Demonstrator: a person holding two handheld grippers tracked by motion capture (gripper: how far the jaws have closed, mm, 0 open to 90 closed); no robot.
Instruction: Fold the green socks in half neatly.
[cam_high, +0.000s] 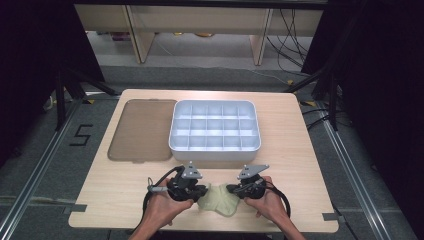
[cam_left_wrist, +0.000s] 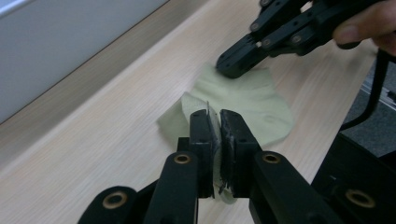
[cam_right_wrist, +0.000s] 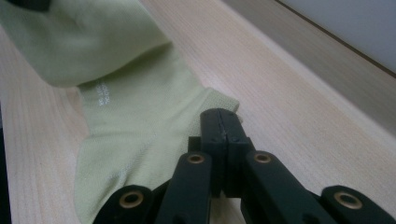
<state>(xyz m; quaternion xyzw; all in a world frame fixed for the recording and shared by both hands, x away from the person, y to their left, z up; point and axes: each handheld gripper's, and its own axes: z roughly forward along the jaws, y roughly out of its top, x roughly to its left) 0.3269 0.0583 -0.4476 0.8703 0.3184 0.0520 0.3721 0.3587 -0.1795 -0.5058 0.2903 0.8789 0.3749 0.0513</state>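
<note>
On the near edge of the light wooden table (cam_high: 125, 195), in front of the white plastic compartment tray (cam_high: 215, 146), lies the pale green fabric sock (cam_high: 219, 200). My left gripper (cam_left_wrist: 218, 120) pinches the sock's left end between closed jaws. My right gripper (cam_right_wrist: 226, 122) is clamped on its right edge. Left of the tray lies a translucent brown flat lid (cam_high: 141, 130).

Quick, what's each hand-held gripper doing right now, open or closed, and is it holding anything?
Left hand-held gripper: closed on an edge of the pale green sock.
Right hand-held gripper: jaws shut, apparently pinching the sock's other edge.
</note>
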